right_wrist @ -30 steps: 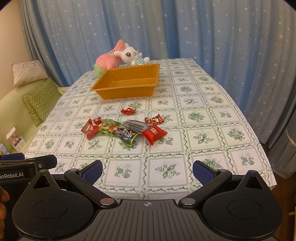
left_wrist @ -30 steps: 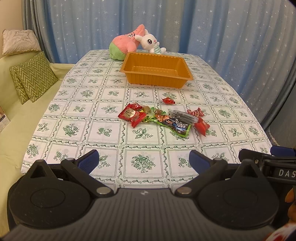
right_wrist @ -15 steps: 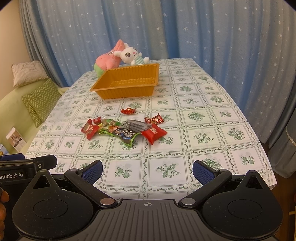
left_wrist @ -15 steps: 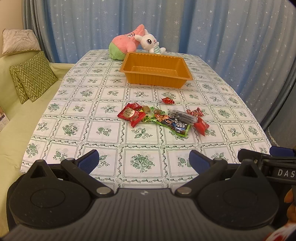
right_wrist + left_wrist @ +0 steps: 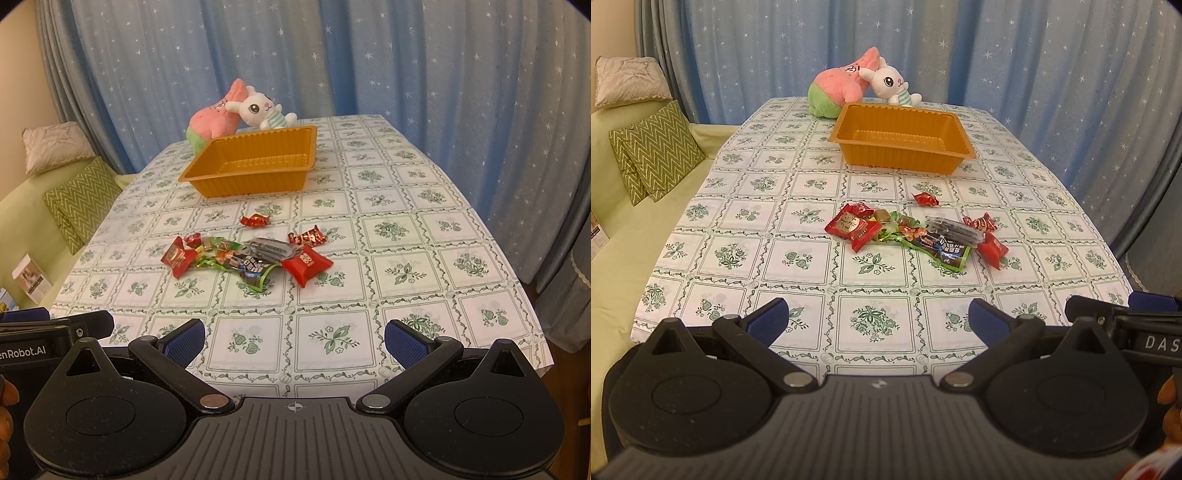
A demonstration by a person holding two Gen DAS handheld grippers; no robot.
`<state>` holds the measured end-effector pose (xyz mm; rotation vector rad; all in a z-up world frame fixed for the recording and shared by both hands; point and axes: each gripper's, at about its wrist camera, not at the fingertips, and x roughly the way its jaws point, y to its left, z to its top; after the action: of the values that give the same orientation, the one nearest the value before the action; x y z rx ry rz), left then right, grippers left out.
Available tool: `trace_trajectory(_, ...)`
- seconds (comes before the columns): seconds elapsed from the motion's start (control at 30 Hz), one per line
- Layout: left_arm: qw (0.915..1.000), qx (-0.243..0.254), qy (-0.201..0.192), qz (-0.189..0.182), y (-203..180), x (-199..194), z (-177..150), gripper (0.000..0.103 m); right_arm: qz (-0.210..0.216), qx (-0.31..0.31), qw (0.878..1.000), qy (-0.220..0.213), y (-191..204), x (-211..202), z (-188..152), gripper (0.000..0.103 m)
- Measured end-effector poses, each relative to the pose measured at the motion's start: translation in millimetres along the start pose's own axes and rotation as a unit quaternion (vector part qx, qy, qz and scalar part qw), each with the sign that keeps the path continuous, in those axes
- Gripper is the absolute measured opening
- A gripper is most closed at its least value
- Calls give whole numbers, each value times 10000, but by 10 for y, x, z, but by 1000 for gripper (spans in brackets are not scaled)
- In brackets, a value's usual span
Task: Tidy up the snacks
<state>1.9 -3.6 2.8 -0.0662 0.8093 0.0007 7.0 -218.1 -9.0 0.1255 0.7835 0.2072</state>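
Observation:
Several wrapped snacks (image 5: 916, 236) lie in a loose pile mid-table, seen also in the right wrist view (image 5: 243, 258): red packets, a green-edged bag, a dark bar, small red candies. An empty orange tray (image 5: 905, 153) stands behind them, also in the right wrist view (image 5: 255, 184). My left gripper (image 5: 879, 325) is open and empty near the table's front edge. My right gripper (image 5: 295, 341) is open and empty, beside it at the front edge.
Two plush toys (image 5: 857, 85) sit behind the tray. The table (image 5: 738, 258) has a floral cloth. A green sofa with cushions (image 5: 653, 162) is on the left. Blue curtains hang behind and to the right.
Both grippers have barely moved; the left view has shifted very slightly. Nothing on the table has moved.

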Motion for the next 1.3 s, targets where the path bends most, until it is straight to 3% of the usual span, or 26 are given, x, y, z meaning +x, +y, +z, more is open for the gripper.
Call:
trace_trajectory(0.53,9996,-189,17,-195,139,186,109,102,-110,137,9995,-251,-115,94,74,102)
trace_trajectory(0.67,9994,-270,91,-201,199,365,185,96,-91,178,9994,-272,-149,218,137,102)
trace_trajectory(1.0,9980,-554,292,-132,366,989,318,91,38,477,9989,-4,-282,897,238,68)
trace_trajectory(1.3,9978,-497,408,-154,403,1474,445,82,143,942,9954,70,-436,1532,453,54)
